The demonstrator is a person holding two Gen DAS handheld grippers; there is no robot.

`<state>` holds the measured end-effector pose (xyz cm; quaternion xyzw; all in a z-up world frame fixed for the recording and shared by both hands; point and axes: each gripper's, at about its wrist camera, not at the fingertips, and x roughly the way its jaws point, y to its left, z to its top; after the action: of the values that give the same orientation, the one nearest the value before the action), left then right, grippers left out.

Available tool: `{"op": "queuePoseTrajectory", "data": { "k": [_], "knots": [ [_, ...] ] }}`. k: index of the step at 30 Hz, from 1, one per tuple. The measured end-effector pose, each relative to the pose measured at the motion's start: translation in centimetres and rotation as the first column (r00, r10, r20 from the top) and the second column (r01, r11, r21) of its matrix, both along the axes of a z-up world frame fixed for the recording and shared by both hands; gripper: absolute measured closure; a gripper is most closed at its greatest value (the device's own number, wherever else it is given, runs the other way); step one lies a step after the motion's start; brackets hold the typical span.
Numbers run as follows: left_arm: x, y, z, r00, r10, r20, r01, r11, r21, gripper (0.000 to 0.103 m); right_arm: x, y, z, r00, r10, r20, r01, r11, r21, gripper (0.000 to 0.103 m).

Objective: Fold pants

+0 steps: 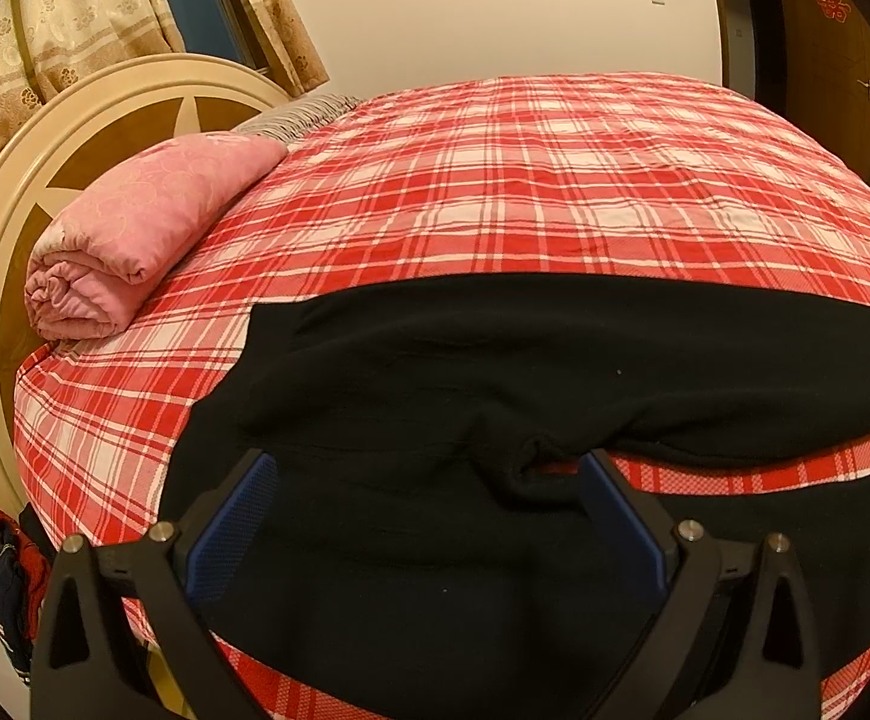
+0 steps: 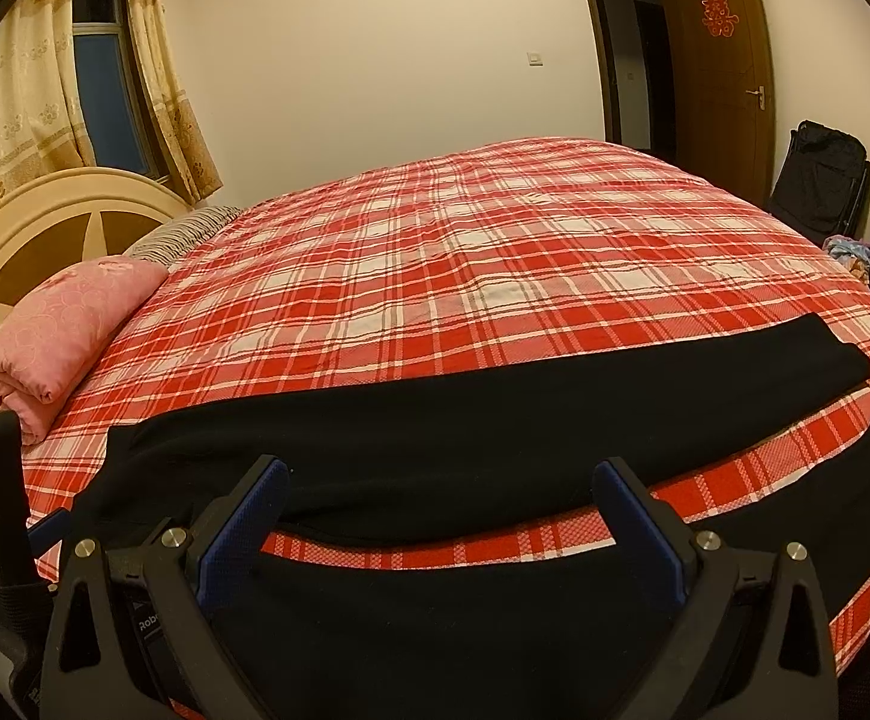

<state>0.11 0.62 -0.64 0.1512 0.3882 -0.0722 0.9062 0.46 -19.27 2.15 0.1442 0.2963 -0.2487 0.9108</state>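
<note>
The black pants (image 1: pixel 435 360) are lying spread on the red plaid bedspread (image 1: pixel 525 180), along the bed edge opposite the far wall. The waist end is pointing toward the rolled pink quilt (image 1: pixel 135 228), and the two legs are extending away from the quilt, with a strip of plaid showing between them.

The left gripper (image 1: pixel 429 492) is hovering over the crotch area of the pants, where the fabric is bunching into a small pucker. Its blue-padded fingers (image 1: pixel 231 528) are standing wide apart and are gripping nothing.

The right gripper (image 2: pixel 441 498) is hovering over the legs, farther from the quilt than the left gripper. Its fingers (image 2: pixel 639 516) are also standing wide apart, framing the plaid strip and the leg beyond it, and are holding nothing.

The quilt is resting against the round headboard (image 2: pixel 45 222).
</note>
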Motion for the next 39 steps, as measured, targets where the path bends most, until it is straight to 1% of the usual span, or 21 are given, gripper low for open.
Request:
{"op": "queuePoseTrajectory", "data": {
  "k": [13, 16, 19, 23, 24, 26, 28, 29, 30, 31, 33, 36, 38, 39],
  "knots": [
    [0.1, 0.0, -0.2, 1.0, 0.0, -0.011, 0.0, 1.0, 0.001, 0.001, 0.0, 0.0, -0.3, 1.0, 0.003, 0.004, -0.003, 1.0, 0.011, 0.001],
    [0.3, -0.2, -0.5, 1.0, -0.001, -0.017, 0.001, 1.0, 0.001, 0.001, 0.3, -0.2, -0.8, 1.0, 0.005, -0.014, -0.005, 1.0, 0.006, 0.001],
    [0.5, -0.3, -0.9, 1.0, -0.009, -0.029, 0.009, 1.0, 0.003, 0.001, 0.8, -0.6, -1.5, 0.999, 0.009, -0.042, -0.007, 1.0, 0.029, 0.001],
    [1.3, 0.3, -1.7, 0.995, -0.047, -0.084, 0.043, 0.998, -0.041, 0.001, 2.2, -1.3, -2.8, 0.995, 0.038, -0.087, -0.035, 0.999, 0.035, 0.001],
    [1.8, 0.8, -1.8, 0.993, -0.058, -0.1, 0.052, 0.997, -0.061, 0.001, 3.0, -1.6, -3.1, 0.992, 0.06, -0.107, -0.057, 0.998, 0.036, 0.001],
    [2.9, 1.6, -1.6, 0.992, -0.064, -0.11, 0.055, 0.995, -0.083, 0.001, 4.5, -2.2, -3.4, 0.981, 0.107, -0.16, -0.099, 0.993, 0.056, 0.001],
    [4.5, 2.7, -0.9, 0.995, -0.038, -0.087, 0.031, 0.996, -0.082, 0.001, 7.0, -2.5, -3.4, 0.97, 0.185, -0.159, -0.179, 0.983, 0.049, 0.001],
    [5.2, 3.1, -0.6, 0.997, -0.027, -0.074, 0.021, 0.996, -0.081, 0.001, 8.1, -2.8, -3.5, 0.959, 0.208, -0.194, -0.208, 0.978, 0.021, 0.001],
    [6.1, 3.5, -0.4, 0.998, -0.015, -0.064, 0.01, 0.997, -0.082, 0.001, 9.3, -3.0, -3.7, 0.948, 0.237, -0.21, -0.237, 0.971, 0.029, 0.001],
    [7.4, 4.1, -0.2, 0.998, 0.007, -0.059, -0.012, 0.996, -0.083, 0.001, 10.8, -3.0, -3.8, 0.94, 0.274, -0.205, -0.273, 0.961, 0.035, 0.001],
    [9.1, 4.9, -0.2, 0.997, 0.04, -0.059, -0.045, 0.995, -0.085, 0.001, 14.3, -3.1, -4.6, 0.91, 0.346, -0.229, -0.341, 0.938, 0.062, 0.002],
    [11.5, 5.9, -0.7, 0.995, 0.066, -0.077, -0.074, 0.993, -0.094, 0.001, 18.5, -2.4, -5.3, 0.877, 0.416, -0.243, -0.416, 0.908, 0.051, 0.003],
    [13.1, 6.0, -1.7, 0.99, 0.09, -0.105, -0.099, 0.991, -0.089, 0.001, 20.2, -1.9, -5.9, 0.857, 0.449, -0.252, -0.451, 0.891, 0.055, 0.003],
    [13.7, 6.1, -2.1, 0.988, 0.098, -0.121, -0.109, 0.99, -0.091, 0.001, 21.3, -1.7, -6.4, 0.844, 0.463, -0.27, -0.469, 0.882, 0.047, 0.003]
  ]
}}
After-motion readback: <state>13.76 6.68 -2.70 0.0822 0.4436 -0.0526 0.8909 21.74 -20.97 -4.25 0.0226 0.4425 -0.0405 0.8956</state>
